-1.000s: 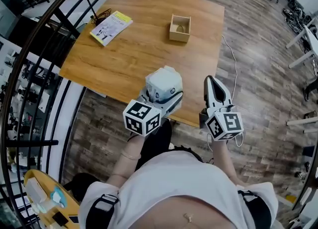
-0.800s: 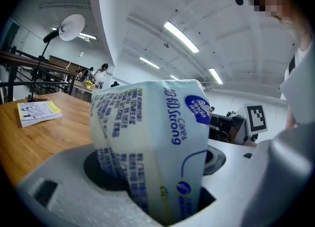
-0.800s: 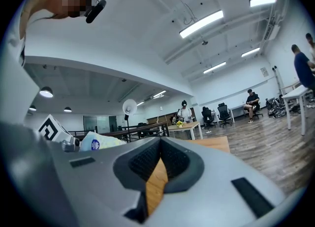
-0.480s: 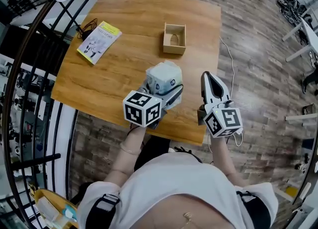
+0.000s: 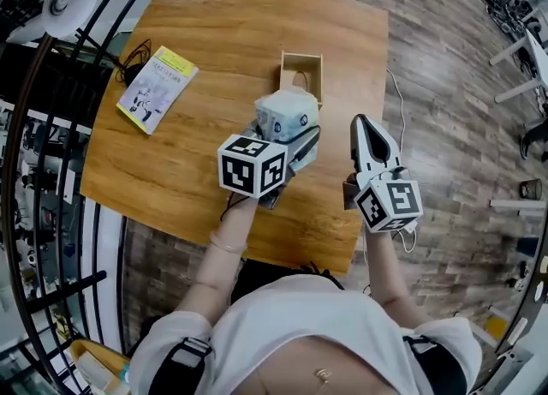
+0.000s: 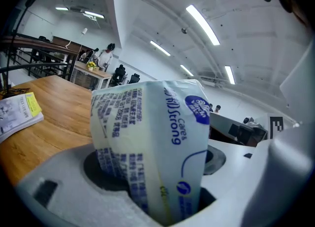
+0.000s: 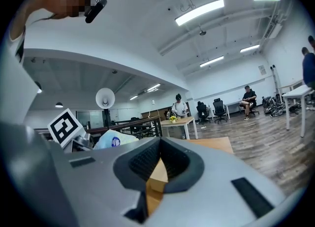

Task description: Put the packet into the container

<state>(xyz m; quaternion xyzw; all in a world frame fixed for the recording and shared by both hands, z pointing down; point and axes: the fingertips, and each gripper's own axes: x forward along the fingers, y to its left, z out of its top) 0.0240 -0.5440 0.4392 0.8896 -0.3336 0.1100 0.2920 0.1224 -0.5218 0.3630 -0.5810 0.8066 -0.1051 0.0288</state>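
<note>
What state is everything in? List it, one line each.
packet: gripped by the left gripper, above the table
left gripper: shut on the packet
right gripper: shut, empty
container: open-topped, on the table, packet not in it
booklet: closed, flat on the table

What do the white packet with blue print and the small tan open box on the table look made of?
White packet with blue print: likely thin glossy plastic film; it creases and shines. Small tan open box: cardboard or thin wood, matt; too small to tell.
</note>
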